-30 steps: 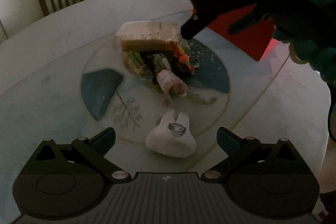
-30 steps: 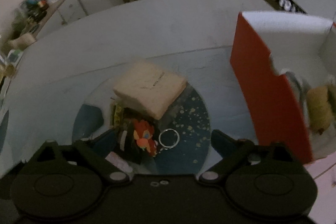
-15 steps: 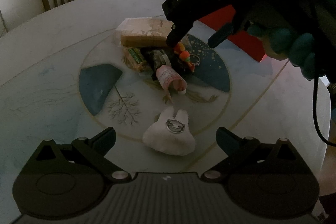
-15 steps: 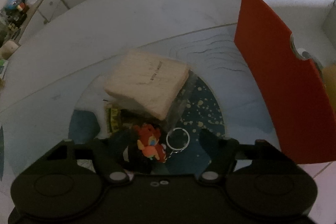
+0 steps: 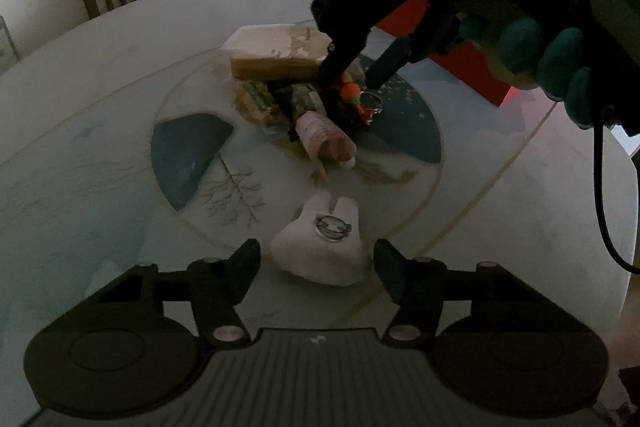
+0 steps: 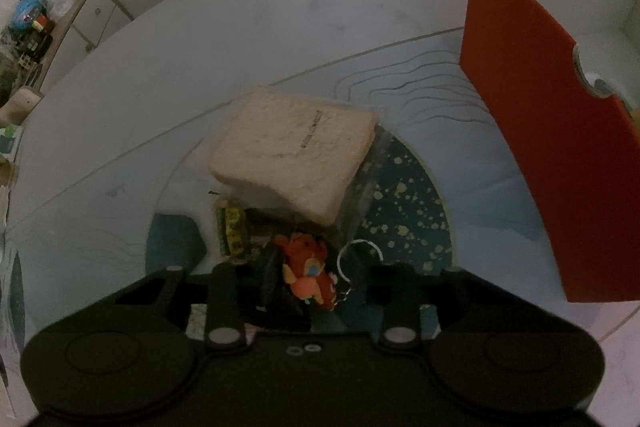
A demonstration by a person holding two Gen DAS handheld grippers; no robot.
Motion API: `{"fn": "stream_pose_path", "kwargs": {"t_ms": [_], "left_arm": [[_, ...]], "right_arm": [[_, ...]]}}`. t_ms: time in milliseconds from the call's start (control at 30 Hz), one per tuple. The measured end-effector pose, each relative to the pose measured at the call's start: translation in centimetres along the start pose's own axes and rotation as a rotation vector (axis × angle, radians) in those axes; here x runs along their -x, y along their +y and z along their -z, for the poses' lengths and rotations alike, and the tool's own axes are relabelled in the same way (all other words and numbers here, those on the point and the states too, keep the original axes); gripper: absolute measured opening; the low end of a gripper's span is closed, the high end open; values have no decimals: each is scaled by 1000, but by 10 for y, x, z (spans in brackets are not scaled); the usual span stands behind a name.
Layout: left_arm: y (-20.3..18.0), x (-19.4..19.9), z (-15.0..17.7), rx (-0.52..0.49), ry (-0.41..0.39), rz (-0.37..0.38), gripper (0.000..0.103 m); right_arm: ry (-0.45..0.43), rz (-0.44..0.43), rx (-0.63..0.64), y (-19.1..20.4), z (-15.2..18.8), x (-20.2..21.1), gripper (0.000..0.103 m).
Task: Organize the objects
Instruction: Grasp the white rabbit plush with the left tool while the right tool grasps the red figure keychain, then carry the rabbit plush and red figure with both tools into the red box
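The right gripper [image 6: 306, 279] is closing on the orange plush keychain [image 6: 306, 273] between its fingers; its steel ring [image 6: 358, 259] may snag, while the left gripper [image 5: 316, 259] closes around the white plush brooch [image 5: 320, 251], not yet pinching.

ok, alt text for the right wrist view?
The right gripper, jaws closing, straddles an orange toy keychain on a round patterned table. Beyond it lies a beige packet atop green snack wrappers; a red box stands at right.

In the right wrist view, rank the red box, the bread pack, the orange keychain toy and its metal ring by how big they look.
1. red box, though being near the lens inflates it
2. bread pack
3. orange keychain toy
4. metal ring
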State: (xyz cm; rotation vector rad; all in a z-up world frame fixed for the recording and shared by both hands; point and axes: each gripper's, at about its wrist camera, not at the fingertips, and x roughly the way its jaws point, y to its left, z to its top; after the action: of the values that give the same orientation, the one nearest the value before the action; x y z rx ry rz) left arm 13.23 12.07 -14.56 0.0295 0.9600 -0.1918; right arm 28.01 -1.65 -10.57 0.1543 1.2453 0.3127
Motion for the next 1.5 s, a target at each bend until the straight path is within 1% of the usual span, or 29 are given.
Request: {"fn": "stream_pose_path", "kwargs": {"t_ms": [67,133,200,267,533,867,1133,1300,1500], "left_arm": [[0,2,0,3,-6,-4,59],[0,3,0,4,-10,-1,53],[-1,3,0,2,-12,-7,53],[-3,3,0,0,-13,-13,53],[-5,6,-3,21,-18,-22,50],[-9,26,-11,85,-34,-3,50],[-22,40,-26,122,-47,20,50],[-40,48,-43,100,-79,24,50],[-65,56,-68,67,-122,38,50]], "right_arm": [[-5,-6,1,-1,0,1,32],[-17,-15,7,-2,1,2,27],[-21,-15,10,-4,2,3,21],[-30,-13,8,-6,2,5,19],[-52,-34,14,-20,9,17,18],[-75,-120,-21,-54,26,61,18],[-92,-163,-33,-83,34,100,18],[-117,-186,-47,-103,33,126,18],[-153,-204,-46,-127,21,160,18]]}}
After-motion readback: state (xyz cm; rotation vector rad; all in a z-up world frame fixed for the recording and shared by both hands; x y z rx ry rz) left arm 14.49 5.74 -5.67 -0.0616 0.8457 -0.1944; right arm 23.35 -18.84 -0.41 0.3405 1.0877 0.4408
